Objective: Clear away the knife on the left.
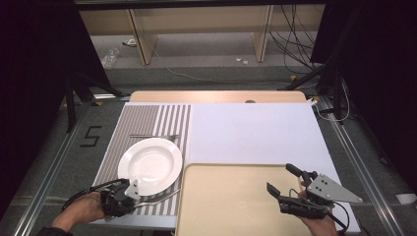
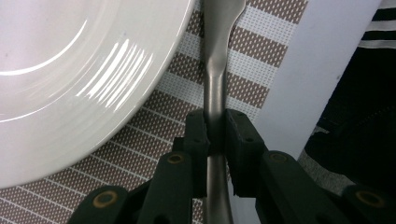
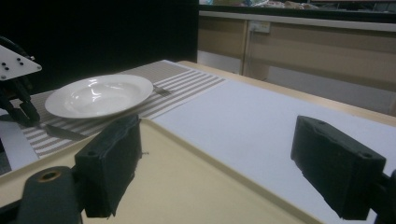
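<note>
A single dark mark shaped like the digit "5" point(image 1: 91, 136) stands on the grey floor point(image 1: 59, 147) left of the counter point(image 1: 216, 96). Nothing else can be read.

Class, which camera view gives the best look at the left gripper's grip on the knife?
The left gripper view: the knife handle sits clamped between the left gripper jaws, beside the plate. The high view shows the grip small and partly hidden; the right gripper view shows it distant and dim.
</note>
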`<action>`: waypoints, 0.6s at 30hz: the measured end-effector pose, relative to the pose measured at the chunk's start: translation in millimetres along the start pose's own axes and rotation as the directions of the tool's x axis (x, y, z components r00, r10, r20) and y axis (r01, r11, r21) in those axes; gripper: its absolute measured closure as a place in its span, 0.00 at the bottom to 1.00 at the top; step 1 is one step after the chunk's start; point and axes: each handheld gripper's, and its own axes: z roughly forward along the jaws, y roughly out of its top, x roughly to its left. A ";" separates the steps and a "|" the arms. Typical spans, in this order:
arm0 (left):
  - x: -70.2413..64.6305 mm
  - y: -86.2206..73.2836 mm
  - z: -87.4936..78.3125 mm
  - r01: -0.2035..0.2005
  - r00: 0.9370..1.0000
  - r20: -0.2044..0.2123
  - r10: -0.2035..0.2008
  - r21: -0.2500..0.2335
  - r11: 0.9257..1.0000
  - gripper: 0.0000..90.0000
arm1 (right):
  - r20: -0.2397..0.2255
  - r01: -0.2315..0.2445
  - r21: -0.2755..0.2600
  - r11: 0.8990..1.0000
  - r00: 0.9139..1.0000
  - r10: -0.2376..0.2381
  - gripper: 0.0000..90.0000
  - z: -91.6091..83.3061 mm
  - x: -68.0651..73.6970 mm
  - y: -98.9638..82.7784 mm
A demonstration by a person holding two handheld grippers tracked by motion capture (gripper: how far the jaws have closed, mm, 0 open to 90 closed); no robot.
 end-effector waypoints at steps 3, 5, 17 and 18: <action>-0.2 -1.8 -0.9 -0.015 1.000 0.001 0.015 -0.001 1.000 0.88 | 0.000 -0.003 -0.002 1.000 1.000 0.003 0.19 0.7 0.1 -0.3; -1.1 -3.7 -1.3 0.003 1.000 0.004 -0.003 -0.006 1.000 0.88 | 0.001 -0.002 0.001 1.000 1.000 0.002 0.19 0.7 -0.1 -0.5; -8.1 -13.6 -12.6 0.013 1.000 -0.008 -0.013 -0.008 1.000 0.88 | 0.001 -0.002 0.006 1.000 1.000 0.002 0.19 1.9 -0.8 -0.9; -9.5 -13.0 -14.3 0.014 1.000 -0.001 -0.014 -0.018 1.000 0.88 | 0.002 -0.003 0.006 1.000 1.000 0.003 0.19 1.8 -1.1 -1.0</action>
